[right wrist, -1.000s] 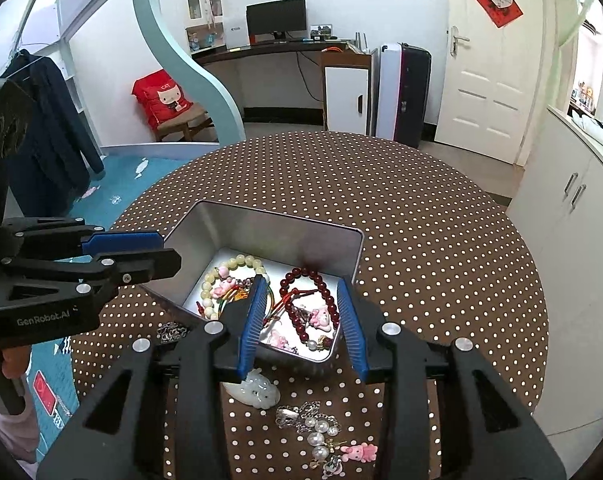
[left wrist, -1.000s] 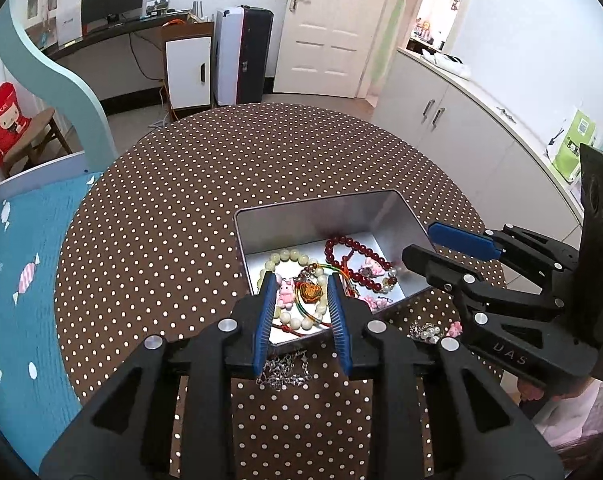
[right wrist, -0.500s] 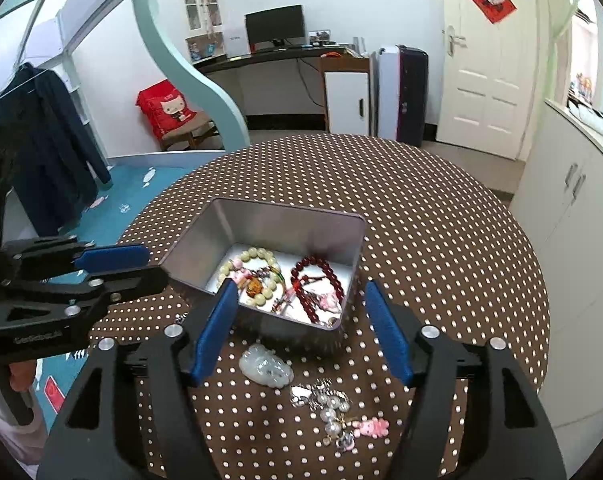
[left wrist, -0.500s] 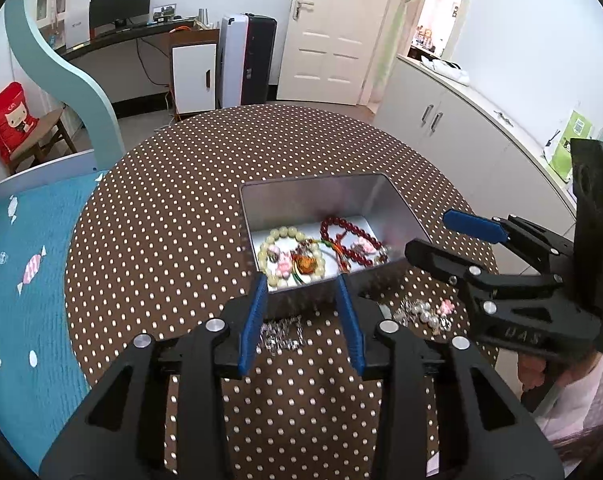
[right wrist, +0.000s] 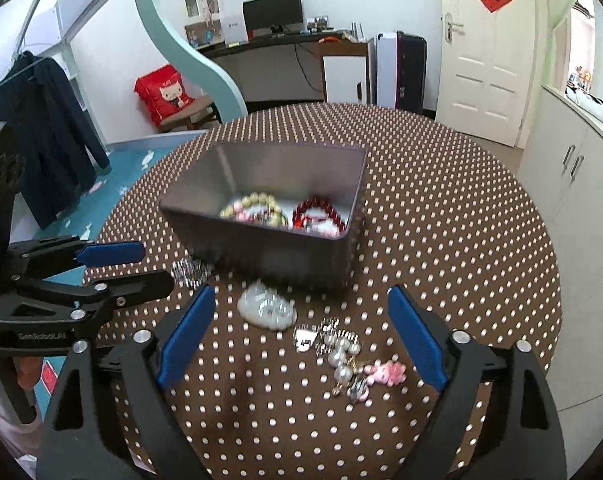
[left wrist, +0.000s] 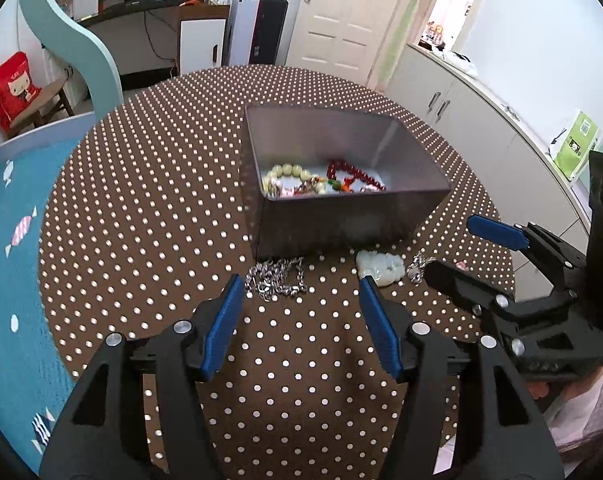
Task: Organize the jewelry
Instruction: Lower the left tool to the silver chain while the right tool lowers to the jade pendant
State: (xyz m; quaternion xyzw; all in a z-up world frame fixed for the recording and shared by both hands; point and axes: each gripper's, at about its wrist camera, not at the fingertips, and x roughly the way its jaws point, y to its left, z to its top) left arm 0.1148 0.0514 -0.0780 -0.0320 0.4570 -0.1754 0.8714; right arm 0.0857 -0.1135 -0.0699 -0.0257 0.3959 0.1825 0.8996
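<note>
"GenRobot.AI" in pale letters on the left claw point(right wrist: 113, 266) body

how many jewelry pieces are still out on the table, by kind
silver chain: 1
white jade-like pendant: 1
pearl piece with a pink charm: 1
total: 3 on the table in front of the metal tin; the bracelets inside it are not counted

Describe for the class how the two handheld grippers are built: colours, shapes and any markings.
Both the left gripper and the right gripper are matte black plastic frames with silver screws and flat blue pads on two tapered fingers. White lettering marks each body's side. No cables show.
</note>
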